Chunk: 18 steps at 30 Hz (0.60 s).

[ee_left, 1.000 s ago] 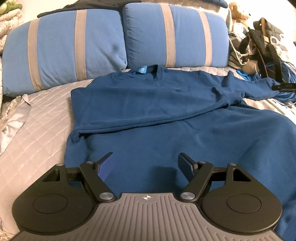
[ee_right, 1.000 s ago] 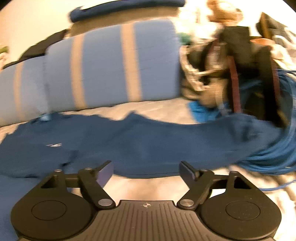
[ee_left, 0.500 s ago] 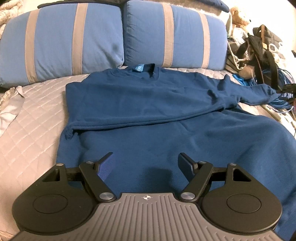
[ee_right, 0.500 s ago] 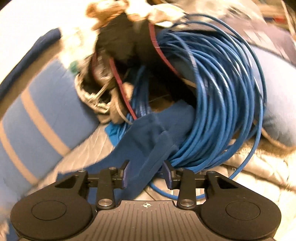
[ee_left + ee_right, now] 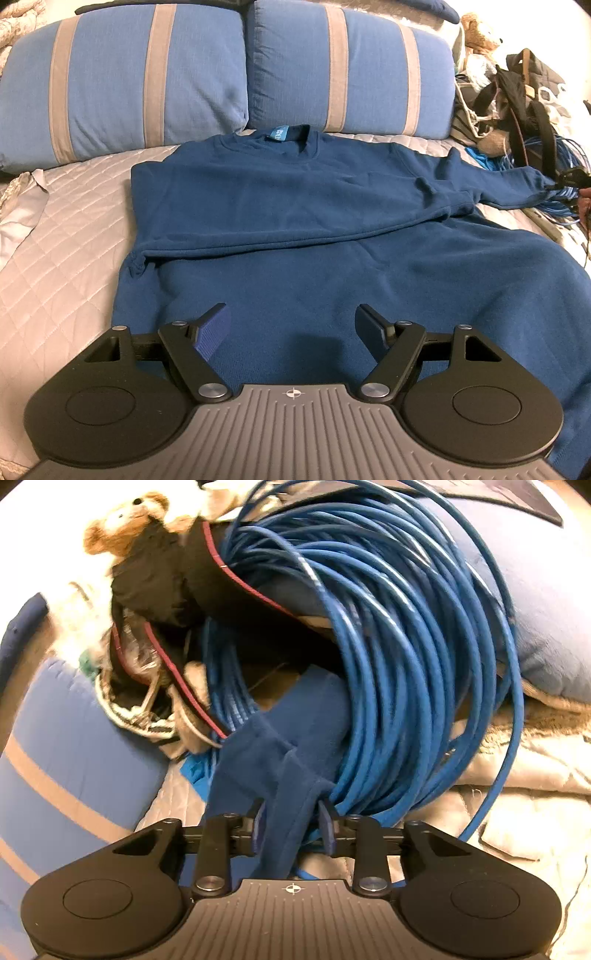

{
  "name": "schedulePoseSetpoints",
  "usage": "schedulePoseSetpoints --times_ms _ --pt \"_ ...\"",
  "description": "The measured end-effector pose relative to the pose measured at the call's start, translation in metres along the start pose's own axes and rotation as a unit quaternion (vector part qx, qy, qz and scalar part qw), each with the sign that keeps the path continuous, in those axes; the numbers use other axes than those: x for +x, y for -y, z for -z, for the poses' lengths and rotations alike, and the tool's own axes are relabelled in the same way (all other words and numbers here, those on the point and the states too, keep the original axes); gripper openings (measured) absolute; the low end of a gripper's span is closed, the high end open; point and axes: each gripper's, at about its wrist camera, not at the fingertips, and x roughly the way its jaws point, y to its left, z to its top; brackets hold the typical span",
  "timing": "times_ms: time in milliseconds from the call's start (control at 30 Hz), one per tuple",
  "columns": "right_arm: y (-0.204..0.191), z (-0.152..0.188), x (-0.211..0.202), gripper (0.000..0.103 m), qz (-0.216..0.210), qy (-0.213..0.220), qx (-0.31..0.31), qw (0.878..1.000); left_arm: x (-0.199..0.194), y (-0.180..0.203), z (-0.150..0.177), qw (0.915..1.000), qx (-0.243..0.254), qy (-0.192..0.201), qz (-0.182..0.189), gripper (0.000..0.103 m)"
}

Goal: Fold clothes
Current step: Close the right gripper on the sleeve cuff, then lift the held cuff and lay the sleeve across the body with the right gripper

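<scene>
My right gripper (image 5: 293, 827) is closing its jaws around the cuff end of the sweatshirt's sleeve (image 5: 280, 775); the bunched blue cloth is running between the two pads and they are pressing in on it from both sides, though the jaws are not fully together. My left gripper (image 5: 293, 330) is standing wide open, hovering over the lower body of the navy sweatshirt (image 5: 295, 221) with nothing between its fingers. The sweatshirt is lying flat on the quilted grey bedspread (image 5: 66, 236), collar toward two blue pillows with tan stripes (image 5: 229, 74), one sleeve folded across the chest and the other stretching out to the side, where I am taking it. That cuff is resting against a large coil of blue cable (image 5: 388, 627), which is piled beside a black bag with red trim (image 5: 177, 576) and a teddy bear (image 5: 122, 520), at the edge of the bed
</scene>
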Motion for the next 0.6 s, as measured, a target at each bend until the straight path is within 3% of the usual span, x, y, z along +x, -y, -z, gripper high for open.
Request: schedulePoseSetpoints --times_ms 67,167,433,600 --pt "0.002 -0.001 0.002 0.013 0.01 0.001 0.01 1.0 0.0 0.0 0.0 1.0 0.0 0.0 0.0 0.074" --pt "-0.003 -0.001 0.002 0.01 0.013 0.005 -0.003 1.0 0.0 0.0 0.0 1.0 -0.001 0.0 0.001 0.074" --pt "-0.047 0.0 -0.02 0.009 -0.009 0.039 -0.108 0.993 0.0 -0.001 0.0 1.0 -0.003 0.0 0.002 0.074" --pt "-0.081 0.009 -0.034 0.009 -0.013 0.074 -0.183 0.98 -0.001 -0.001 -0.001 1.0 -0.005 0.002 0.002 0.074"
